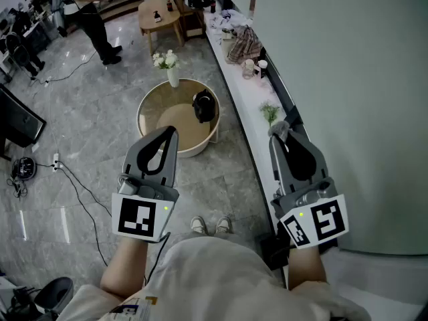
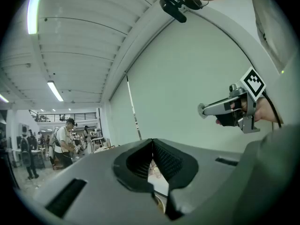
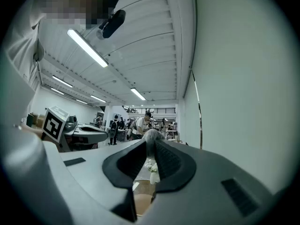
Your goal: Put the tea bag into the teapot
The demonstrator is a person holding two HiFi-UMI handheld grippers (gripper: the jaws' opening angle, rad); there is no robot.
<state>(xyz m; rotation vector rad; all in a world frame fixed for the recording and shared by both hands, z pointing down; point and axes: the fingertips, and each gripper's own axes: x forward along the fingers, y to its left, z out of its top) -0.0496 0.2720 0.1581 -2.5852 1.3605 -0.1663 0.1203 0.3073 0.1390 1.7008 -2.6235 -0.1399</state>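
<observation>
A black teapot (image 1: 204, 105) stands on a round, low table (image 1: 155, 116) on the floor ahead of me. My right gripper (image 1: 278, 133) is held up at the right, over the white ledge. It is shut on a small grey tea bag (image 1: 280, 127), which shows as a blurred grey tuft (image 3: 151, 136) at its jaw tips in the right gripper view. My left gripper (image 1: 172, 132) hovers at the left, above the table's near edge. Its jaws meet with nothing between them (image 2: 152, 143). In the left gripper view the right gripper (image 2: 202, 109) shows against the wall.
A vase of white flowers (image 1: 172, 72) stands at the table's far edge. A long white ledge (image 1: 234, 92) with clutter runs along the wall at right. A wooden table (image 1: 159, 17) and a standing person (image 1: 90, 15) are farther back. Cables (image 1: 73, 176) cross the floor at left.
</observation>
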